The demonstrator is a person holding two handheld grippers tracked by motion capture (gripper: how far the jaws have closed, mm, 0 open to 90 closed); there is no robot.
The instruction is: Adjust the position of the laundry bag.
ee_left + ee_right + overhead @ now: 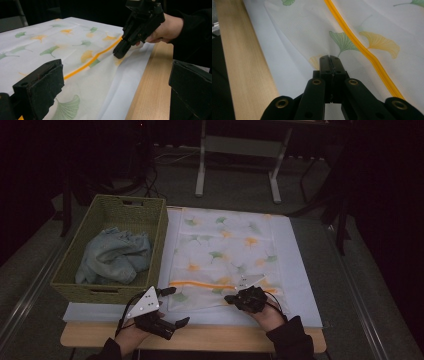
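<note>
Dim room around, a pale wooden table (210,338) carries one white board (300,270), and on it lies one sheer mesh bag (220,250) printed with green and yellow ginkgo leaves, an orange zipper (200,283) running across its near part. The right gripper (231,298) has its jaws pressed together on the bag's near edge, the mesh pinched between them; the right gripper view shows this closely, with the fabric (312,37) rising in a slight fold at the tips (329,58). From the left gripper view, the right gripper (120,51) dips onto the cloth, a hand (167,27) behind it. The left gripper (172,305) hovers over the table's front edge with jaws wide apart, gripping nothing. Left of the board stands one woven green basket (160,237) holding one crumpled light-blue cloth (115,255).
</note>
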